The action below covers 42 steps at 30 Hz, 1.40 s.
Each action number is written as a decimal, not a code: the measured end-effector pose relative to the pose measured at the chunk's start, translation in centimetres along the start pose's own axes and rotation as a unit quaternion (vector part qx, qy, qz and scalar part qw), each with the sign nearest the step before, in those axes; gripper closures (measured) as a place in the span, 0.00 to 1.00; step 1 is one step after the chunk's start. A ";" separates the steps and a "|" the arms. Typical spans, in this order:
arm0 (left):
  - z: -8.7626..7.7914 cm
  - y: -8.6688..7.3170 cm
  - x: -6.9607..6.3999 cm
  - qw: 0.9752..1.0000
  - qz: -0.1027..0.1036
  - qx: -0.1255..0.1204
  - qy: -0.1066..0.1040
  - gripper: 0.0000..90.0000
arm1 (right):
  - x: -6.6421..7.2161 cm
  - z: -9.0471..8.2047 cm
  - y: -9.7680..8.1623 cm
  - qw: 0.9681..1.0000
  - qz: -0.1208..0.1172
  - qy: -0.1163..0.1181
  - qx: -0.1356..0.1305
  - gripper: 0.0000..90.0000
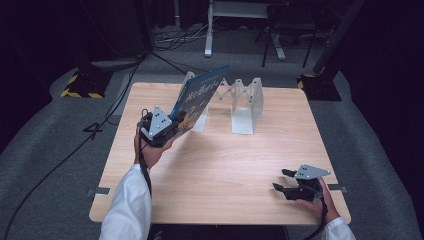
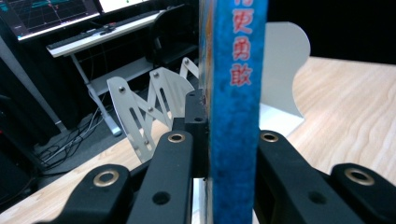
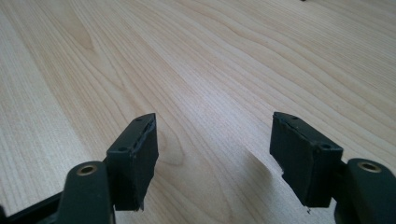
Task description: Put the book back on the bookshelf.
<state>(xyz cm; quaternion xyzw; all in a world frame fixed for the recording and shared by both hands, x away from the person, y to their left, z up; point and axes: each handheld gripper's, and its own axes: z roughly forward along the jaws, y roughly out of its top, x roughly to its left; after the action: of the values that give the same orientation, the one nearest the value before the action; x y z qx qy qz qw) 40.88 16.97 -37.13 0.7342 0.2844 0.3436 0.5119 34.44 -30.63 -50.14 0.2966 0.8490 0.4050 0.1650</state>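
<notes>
A blue picture book (image 1: 197, 97) is held up off the wooden table (image 1: 225, 165), tilted, with my left gripper (image 1: 170, 127) shut on its lower edge. In the left gripper view the book's blue spine (image 2: 238, 93) with red characters stands upright between the two black jaws, which press on both covers. Just beyond the book stands a white expanding book rack (image 1: 240, 102), also visible as white scissor-linked plates (image 2: 144, 102). My right gripper (image 1: 281, 181) rests low near the table's front right, open, with bare wood between its fingers (image 3: 135, 154).
The rack sits at the table's back middle. Beyond the table are a dark floor with cables (image 1: 100, 115), a desk frame (image 1: 210, 30) and stands with yellow-black bases (image 1: 82, 85). Monitors and a desk (image 2: 84, 28) appear behind the rack in the left gripper view.
</notes>
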 end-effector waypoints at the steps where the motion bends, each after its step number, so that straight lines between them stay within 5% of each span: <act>1: 0.1 0.0 0.2 1.000 -0.001 0.000 0.001 0.92 | 0.0 0.0 0.0 1.000 0.000 0.000 0.000 0.36; 8: 1.4 -1.5 0.4 0.999 -0.037 -0.007 0.017 0.92 | 0.0 0.0 0.0 1.000 -0.004 0.003 0.000 0.36; 16: 0.8 -3.8 0.5 0.994 -0.097 -0.038 0.029 0.92 | 0.1 0.1 0.0 1.000 -0.006 0.000 0.003 0.35; 26: 1.7 -6.1 -0.1 0.992 -0.122 -0.002 0.041 0.92 | 0.1 0.3 0.1 1.000 -0.006 -0.004 0.011 0.33; 42: 4.1 -5.3 0.0 0.987 -0.145 0.023 0.060 0.91 | 0.2 0.3 0.1 1.000 -0.009 -0.004 0.015 0.33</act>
<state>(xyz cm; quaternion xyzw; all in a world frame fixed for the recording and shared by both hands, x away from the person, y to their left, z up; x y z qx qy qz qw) 43.82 16.35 -43.13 0.6746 0.4258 0.3026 0.5215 34.51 -30.29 -50.31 0.2933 0.8566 0.3898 0.1680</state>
